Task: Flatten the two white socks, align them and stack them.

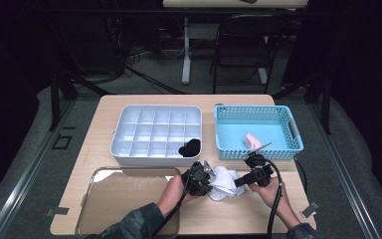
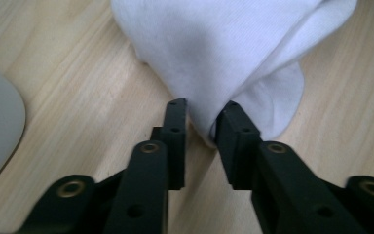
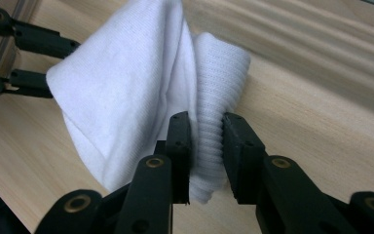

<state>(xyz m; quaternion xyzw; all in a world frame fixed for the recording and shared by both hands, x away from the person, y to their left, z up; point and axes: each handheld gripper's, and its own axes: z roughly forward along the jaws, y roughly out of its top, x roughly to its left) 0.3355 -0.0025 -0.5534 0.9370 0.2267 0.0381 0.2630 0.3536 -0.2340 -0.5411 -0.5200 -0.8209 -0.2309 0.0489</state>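
Resting on bare wood near the front edge of the table (image 1: 129, 107), ahead of the organiser and basket, presumably because folding wants flat, open room. Standing behind at the left, white organiser (image 1: 156, 134), many empty cells, one dark bundle (image 1: 190, 147) tucked in a front right cell, likely a finished roll, suggesting where the next goes. Beside it to the right, blue basket (image 1: 257, 132) with a pink piece (image 1: 252, 140) waiting, probably the supply. Lying at the front left, clear tray (image 1: 129, 199), touching nothing in hand. Bunched between both tools, white sock (image 1: 224, 182), gripped from opposite ends, apparently to keep the fabric taut and off the wood for rolling or folding. Pinching a gathered fold of smooth cloth at one end, left gripper (image 2: 203, 117), jaws pressed onto the material. Clamping the ribbed cuff at the other end, right gripper (image 3: 206, 131), jaws squeezed on the ribbing, likely chosen because thicker knit slips less.
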